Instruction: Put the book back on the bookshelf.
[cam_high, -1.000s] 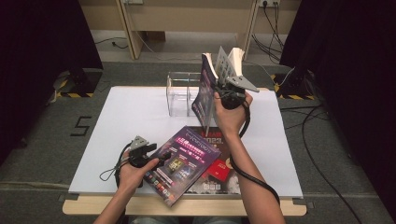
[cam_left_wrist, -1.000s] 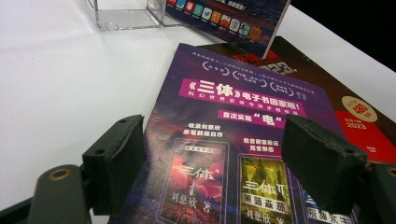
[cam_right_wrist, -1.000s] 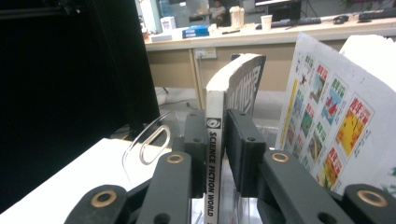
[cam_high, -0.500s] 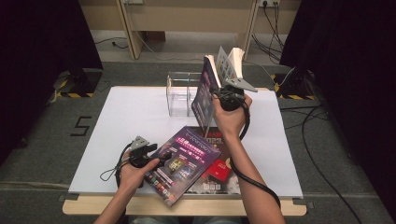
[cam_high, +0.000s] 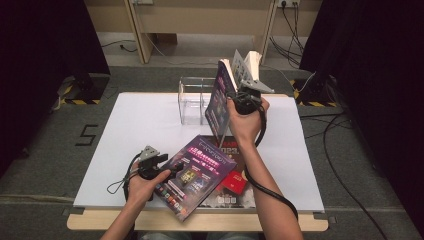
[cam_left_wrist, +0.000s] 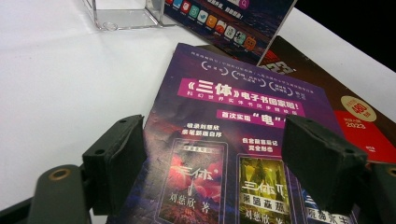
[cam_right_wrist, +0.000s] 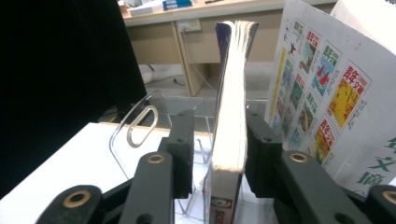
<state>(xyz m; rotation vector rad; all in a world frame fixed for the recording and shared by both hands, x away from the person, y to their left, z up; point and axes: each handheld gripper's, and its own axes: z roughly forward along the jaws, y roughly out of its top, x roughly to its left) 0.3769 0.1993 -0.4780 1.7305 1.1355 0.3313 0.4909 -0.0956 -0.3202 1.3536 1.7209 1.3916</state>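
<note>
Purple-covered book (cam_right_wrist: 229, 116) stands upright between the right gripper (cam_right_wrist: 219, 149)'s jaws, which have just been opening — a gap shows at one pad — beside the clear acrylic rack (cam_high: 192, 102). Left gripper (cam_left_wrist: 219, 163) hovers open over the purple magazine (cam_left_wrist: 233, 140) on the white table (cam_high: 130, 135).

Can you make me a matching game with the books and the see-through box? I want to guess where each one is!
Things:
1. upright book
2. purple magazine
3. clear rack
4. red and brown book

Places:
A. under the purple magazine
B. between the right gripper jaws
C. at the table's far edge
D. lying flat in front of the left gripper

Pairs: 1-B, 2-D, 3-C, 4-A
</note>
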